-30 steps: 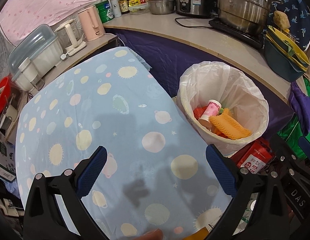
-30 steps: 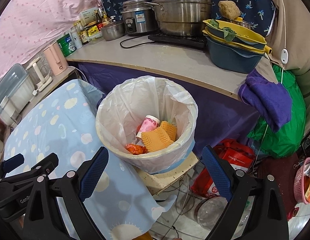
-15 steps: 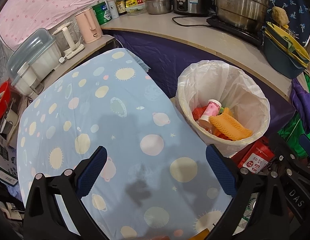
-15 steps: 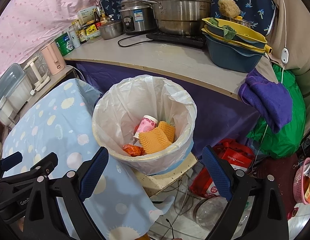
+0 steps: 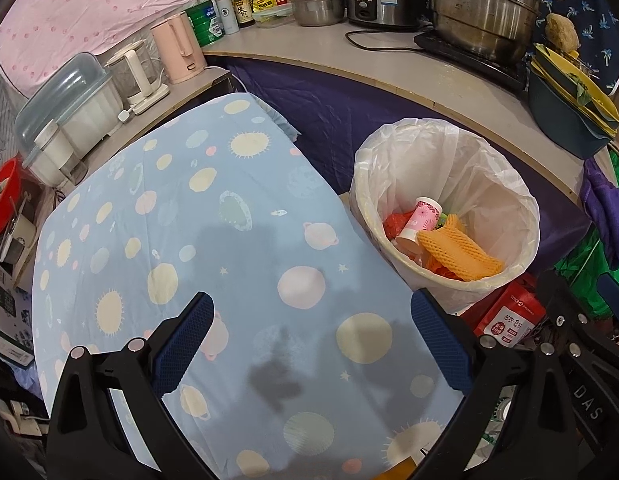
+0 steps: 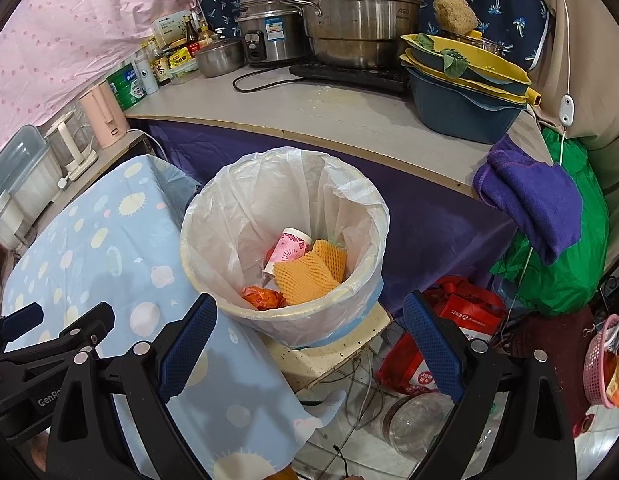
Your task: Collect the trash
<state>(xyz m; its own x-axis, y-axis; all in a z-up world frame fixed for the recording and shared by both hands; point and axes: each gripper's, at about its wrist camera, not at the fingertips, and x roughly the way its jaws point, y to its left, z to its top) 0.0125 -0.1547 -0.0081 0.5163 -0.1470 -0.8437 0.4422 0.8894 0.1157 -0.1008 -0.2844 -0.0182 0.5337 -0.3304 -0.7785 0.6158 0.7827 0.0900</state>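
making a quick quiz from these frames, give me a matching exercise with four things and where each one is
Things:
1. pink paper cup
2. purple towel
3. sponge
4. pink kettle

Places:
A. draped over the counter edge
B. inside the lined trash bin
C. on the low shelf beside the white kettle
D. on top of the stacked yellow basins

Pairs: 1-B, 2-A, 3-D, 4-C

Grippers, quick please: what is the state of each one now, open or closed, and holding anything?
Left gripper: open, holding nothing, above the blue tablecloth.
Right gripper: open, holding nothing, facing the trash bin.
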